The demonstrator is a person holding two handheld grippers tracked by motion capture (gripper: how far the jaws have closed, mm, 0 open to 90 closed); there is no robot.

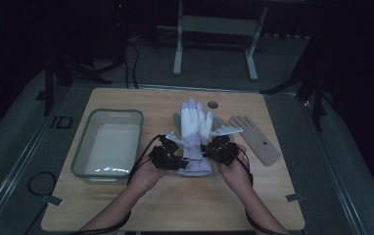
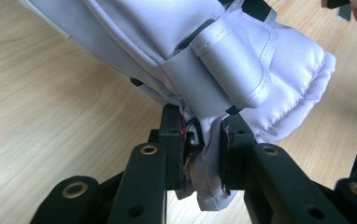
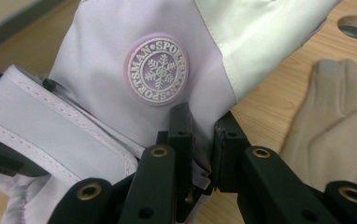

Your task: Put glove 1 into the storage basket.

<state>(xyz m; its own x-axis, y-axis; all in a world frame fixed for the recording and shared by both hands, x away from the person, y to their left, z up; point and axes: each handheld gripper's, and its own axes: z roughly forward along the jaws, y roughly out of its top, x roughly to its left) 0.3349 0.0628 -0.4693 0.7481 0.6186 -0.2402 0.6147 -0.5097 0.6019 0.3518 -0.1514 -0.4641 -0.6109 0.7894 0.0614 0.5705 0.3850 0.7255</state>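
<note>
We pinch the soft, padded ski glove (image 1: 195, 132), mid-table, at its cuff edges: left gripper (image 2: 203, 154) and right gripper (image 3: 203, 140) each clamp fabric; probably light, floppy.

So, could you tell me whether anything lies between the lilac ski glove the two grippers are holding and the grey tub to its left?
Nothing visible does. The left gripper and right gripper are both shut on the cuff of the lilac ski glove. Between it and the grey tub the high view shows bare table. The beige glove lies on the far side.
</note>
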